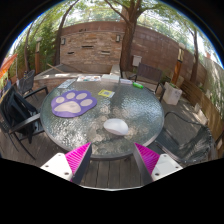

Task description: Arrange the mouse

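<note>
Outdoor patio scene, seen along the two fingers of the hand-held gripper [113, 158]. The magenta pads [80, 157] on the inner faces of the fingers stood well apart, with nothing held between them, and the fingers hung just short of the near rim of a round glass tabletop [140, 105]. A pale grey mouse [116, 126] lay on the glass just ahead of the fingers, roughly midway between their lines and nearer the front edge than the centre, clear of both pads. Farther back and to the left of the mouse, well apart from it, rested a purple mouse mat [73, 103] bearing a white paw-print design. A yellow-green sheet [106, 92] lay just beyond the mat toward the far side of the tabletop, and a small green object [138, 84] sat near the far rim; its nature could not be made out. Dark metal chairs [20, 110] stood around the tabletop. Behind the furniture ran a wooden fence [95, 45], with a tree trunk [128, 35] rising in front of it. The ground beneath was wooden decking [115, 175].
</note>
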A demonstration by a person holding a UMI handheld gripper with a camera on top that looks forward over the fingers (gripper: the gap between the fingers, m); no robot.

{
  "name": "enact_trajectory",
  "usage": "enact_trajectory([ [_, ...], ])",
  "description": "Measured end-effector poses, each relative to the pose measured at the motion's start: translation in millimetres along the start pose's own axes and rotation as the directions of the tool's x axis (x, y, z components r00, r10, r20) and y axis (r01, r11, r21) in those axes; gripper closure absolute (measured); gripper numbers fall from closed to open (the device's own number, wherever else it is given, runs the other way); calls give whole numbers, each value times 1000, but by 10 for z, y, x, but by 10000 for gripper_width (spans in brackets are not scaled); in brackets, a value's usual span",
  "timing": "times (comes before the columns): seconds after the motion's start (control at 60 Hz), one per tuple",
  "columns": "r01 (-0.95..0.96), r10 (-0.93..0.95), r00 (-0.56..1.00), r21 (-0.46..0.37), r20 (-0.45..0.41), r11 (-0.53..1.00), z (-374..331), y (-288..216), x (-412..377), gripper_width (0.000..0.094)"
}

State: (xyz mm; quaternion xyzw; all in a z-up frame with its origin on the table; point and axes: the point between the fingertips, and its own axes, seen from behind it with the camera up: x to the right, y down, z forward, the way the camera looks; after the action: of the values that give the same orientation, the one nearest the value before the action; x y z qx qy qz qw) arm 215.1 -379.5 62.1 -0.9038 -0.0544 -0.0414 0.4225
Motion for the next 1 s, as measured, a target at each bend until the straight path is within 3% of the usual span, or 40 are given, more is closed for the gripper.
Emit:
enact_trajectory([
  [0.283, 15, -14, 999, -18, 49, 1000, 1229, -69, 341, 88],
  [0.55, 20, -21, 994, 3, 105, 1000, 1702, -346, 437, 94],
  [0.633, -19, 19, 993, -3, 120, 1000, 1809, -417, 470, 170],
  [0.7, -52, 53, 991, -12, 120, 999, 1828, -447, 530, 303],
  [0.733, -60, 61, 993, -17, 102, 998, 1866, -432, 519, 419],
  [1.0, -116, 118, 992, -61, 41, 991, 1846, -391, 539, 573],
])
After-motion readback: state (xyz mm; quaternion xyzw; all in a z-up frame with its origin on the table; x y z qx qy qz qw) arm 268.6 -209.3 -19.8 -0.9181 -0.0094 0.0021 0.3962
